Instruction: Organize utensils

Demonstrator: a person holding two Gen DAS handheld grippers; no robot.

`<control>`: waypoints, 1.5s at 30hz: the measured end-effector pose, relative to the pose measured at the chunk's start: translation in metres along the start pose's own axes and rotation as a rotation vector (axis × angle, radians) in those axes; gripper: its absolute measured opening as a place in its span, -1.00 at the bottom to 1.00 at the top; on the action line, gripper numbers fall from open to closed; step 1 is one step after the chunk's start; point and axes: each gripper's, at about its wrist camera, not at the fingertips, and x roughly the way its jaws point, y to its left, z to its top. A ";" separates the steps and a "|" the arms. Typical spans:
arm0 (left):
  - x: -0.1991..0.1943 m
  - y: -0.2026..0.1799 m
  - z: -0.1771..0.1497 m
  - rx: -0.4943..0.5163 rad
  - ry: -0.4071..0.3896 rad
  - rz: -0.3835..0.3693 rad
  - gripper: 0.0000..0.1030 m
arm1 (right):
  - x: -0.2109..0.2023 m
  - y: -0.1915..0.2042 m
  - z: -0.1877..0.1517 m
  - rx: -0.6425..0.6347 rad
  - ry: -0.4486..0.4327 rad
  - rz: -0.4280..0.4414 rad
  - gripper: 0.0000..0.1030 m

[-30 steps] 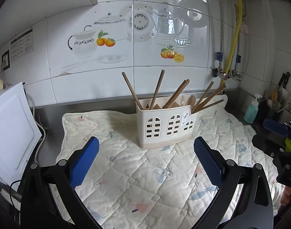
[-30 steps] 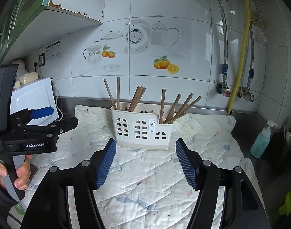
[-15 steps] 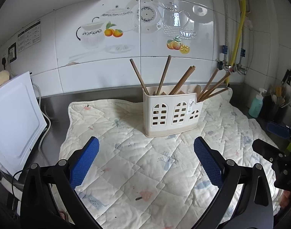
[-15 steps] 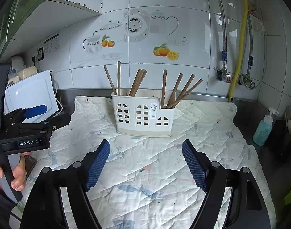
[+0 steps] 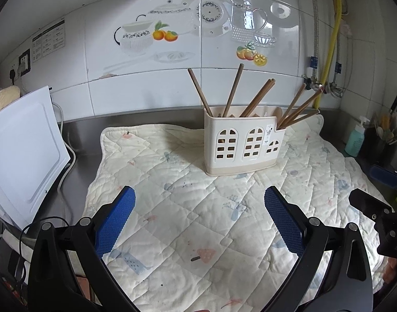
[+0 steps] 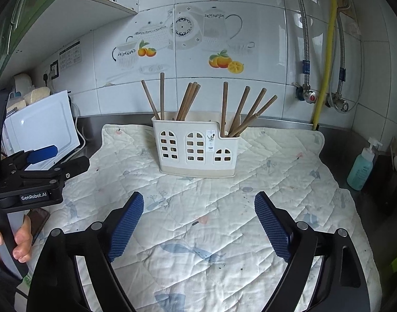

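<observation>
Wall: white tiles (image 6: pixel 263 13) with teapot and orange pictures filled the upper frame.
Counter: steel surface (image 6: pixel 336 140) ran along the wall, mid-frame.
Mat: quilted cloth (image 6: pixel 224 208) covered the centre and lower frame.
Board: white board (image 5: pixel 18 145) leaned at the left edge.
Holder: cream utensil holder (image 6: pixel 195 150) stood on the mat, centre frame, near the wall.
Chopsticks: brown chopsticks (image 6: pixel 190 101) leaned upright inside the holder, fanned across its compartments.
Right gripper: right gripper (image 6: pixel 198 223), bottom centre, had just been opening; jaws stood wide, nothing between them.
Left gripper: left gripper (image 5: pixel 199 218), bottom centre, jaws wide apart, empty.
Soap bottle: teal bottle (image 6: pixel 361 169) stood at the right edge.
</observation>
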 end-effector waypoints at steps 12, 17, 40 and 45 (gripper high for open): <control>0.003 0.005 -0.007 -0.011 0.023 0.009 0.91 | 0.005 0.000 -0.004 0.016 0.016 0.009 0.65; 0.004 0.004 -0.008 -0.003 0.026 0.014 0.91 | 0.007 -0.002 -0.006 0.025 0.022 0.014 0.65; 0.006 0.003 -0.012 0.000 0.038 0.019 0.91 | 0.014 -0.005 -0.010 0.040 0.043 0.027 0.66; 0.008 0.004 -0.013 0.002 0.044 0.024 0.91 | 0.016 -0.006 -0.011 0.043 0.047 0.028 0.66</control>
